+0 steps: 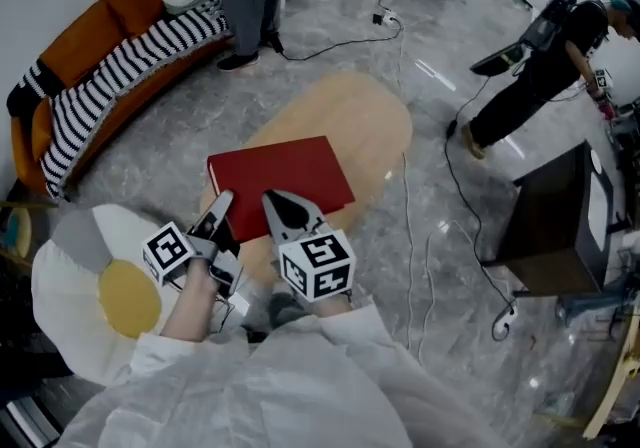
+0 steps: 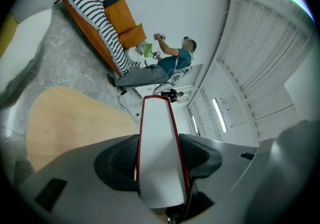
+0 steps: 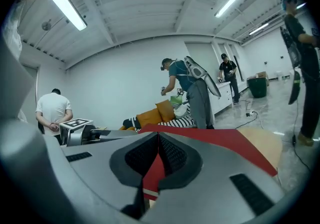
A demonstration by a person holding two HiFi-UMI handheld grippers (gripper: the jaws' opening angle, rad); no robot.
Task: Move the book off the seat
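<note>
A red hardcover book (image 1: 280, 174) hangs level over the oval wooden table (image 1: 375, 126), held by its near edge. My left gripper (image 1: 218, 214) is shut on the near left corner. In the left gripper view the book's white page edge (image 2: 157, 158) fills the gap between the two dark pads (image 2: 120, 160) of the left gripper (image 2: 159, 155). My right gripper (image 1: 283, 211) clamps the near edge beside it. In the right gripper view the right gripper (image 3: 158, 157) has its jaws pinched on the red cover (image 3: 220, 143). The white round seat (image 1: 60, 286) with a yellow patch lies at lower left.
An orange sofa (image 1: 80, 46) with a striped blanket stands at the back left, with a person next to it. Another person (image 1: 540, 66) bends over at the right. A dark cabinet (image 1: 555, 226) sits at the right, and cables (image 1: 425, 256) trail over the marble floor.
</note>
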